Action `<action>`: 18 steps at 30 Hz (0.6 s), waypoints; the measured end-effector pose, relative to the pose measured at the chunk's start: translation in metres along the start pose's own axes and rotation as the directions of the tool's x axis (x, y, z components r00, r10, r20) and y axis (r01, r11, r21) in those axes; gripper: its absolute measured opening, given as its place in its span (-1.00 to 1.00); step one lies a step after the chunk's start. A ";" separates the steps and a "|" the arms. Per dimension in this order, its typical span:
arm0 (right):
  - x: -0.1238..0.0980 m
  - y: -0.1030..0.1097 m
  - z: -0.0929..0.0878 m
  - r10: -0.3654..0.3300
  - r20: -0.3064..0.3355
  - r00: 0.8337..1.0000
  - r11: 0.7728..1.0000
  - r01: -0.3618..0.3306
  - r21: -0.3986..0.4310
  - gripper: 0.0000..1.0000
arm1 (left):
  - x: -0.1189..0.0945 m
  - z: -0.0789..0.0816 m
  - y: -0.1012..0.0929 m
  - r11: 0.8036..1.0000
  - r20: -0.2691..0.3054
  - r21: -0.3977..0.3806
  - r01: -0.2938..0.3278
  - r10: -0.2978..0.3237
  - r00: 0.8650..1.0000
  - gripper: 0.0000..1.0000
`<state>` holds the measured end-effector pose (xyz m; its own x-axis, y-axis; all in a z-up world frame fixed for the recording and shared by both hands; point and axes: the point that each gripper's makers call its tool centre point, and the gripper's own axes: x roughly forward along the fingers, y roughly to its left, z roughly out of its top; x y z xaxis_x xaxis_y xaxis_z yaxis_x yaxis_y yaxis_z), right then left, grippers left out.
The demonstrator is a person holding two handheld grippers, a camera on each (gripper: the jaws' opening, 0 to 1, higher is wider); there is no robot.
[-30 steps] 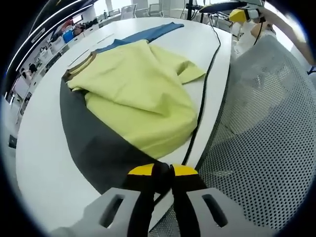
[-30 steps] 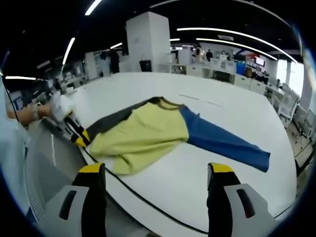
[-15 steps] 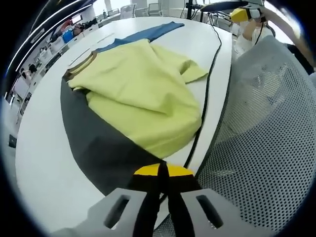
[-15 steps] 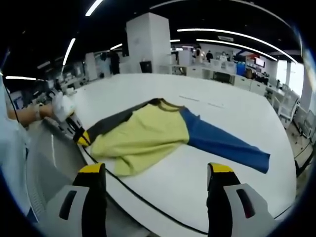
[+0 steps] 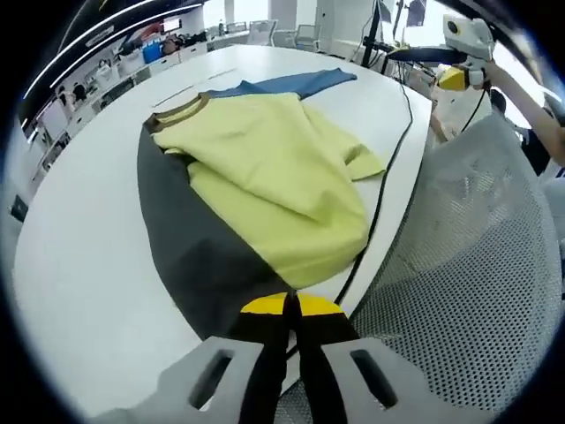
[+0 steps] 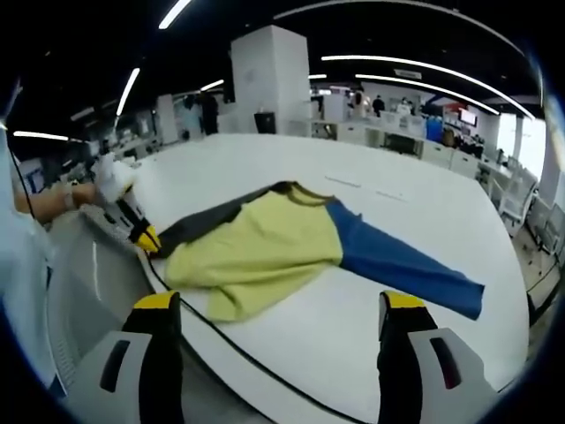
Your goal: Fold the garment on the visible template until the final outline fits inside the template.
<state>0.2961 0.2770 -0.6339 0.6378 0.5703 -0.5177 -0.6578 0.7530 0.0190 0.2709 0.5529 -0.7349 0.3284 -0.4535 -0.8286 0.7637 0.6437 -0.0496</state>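
A garment with a yellow body, a dark grey sleeve and a blue sleeve lies rumpled on a white table. My left gripper is shut on the end of the grey sleeve at the table's near edge; it also appears in the right gripper view as the left gripper. The yellow body lies between the grey sleeve and the blue sleeve. My right gripper hangs open in the air above the table's edge, holding nothing, and is seen far off as the right gripper.
A black cable runs along the table's edge beside the garment. A grey mesh chair back stands against that edge. Faint marks lie on the table beyond the collar. Desks and chairs fill the room behind.
The left jaws went from slightly apart to fully shut on the grey sleeve end. The left view has shifted a little. The right gripper stays open and has hardly moved.
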 end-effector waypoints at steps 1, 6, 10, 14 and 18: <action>0.000 0.000 0.000 0.001 0.000 1.000 1.000 -0.001 -0.001 0.85 | -0.005 0.003 0.003 1.000 0.017 -0.014 -0.008 0.008 1.000 -1.00; 0.002 0.003 0.003 0.008 -0.001 1.000 1.000 -0.008 -0.013 0.89 | -0.024 0.015 0.021 0.998 0.076 -0.034 -0.052 0.055 0.996 -1.00; 0.003 0.003 0.006 0.007 -0.001 1.000 1.000 -0.007 -0.023 0.93 | -0.038 0.024 0.036 0.994 0.114 -0.052 -0.094 0.099 0.988 -1.00; 0.004 0.003 0.010 0.008 0.001 1.000 0.999 -0.008 -0.037 0.96 | -0.052 0.030 0.056 0.986 0.153 -0.092 -0.137 0.150 0.977 -1.00; 0.005 0.006 0.013 0.018 0.004 1.000 0.999 -0.017 -0.047 0.99 | -0.064 0.033 0.074 0.978 0.168 -0.105 -0.179 0.195 0.966 -1.00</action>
<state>0.3008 0.2882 -0.6254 0.6280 0.5848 -0.5134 -0.6868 0.7267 -0.0123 0.3246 0.6093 -0.6673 0.5599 -0.4163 -0.7164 0.6295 0.7759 0.0412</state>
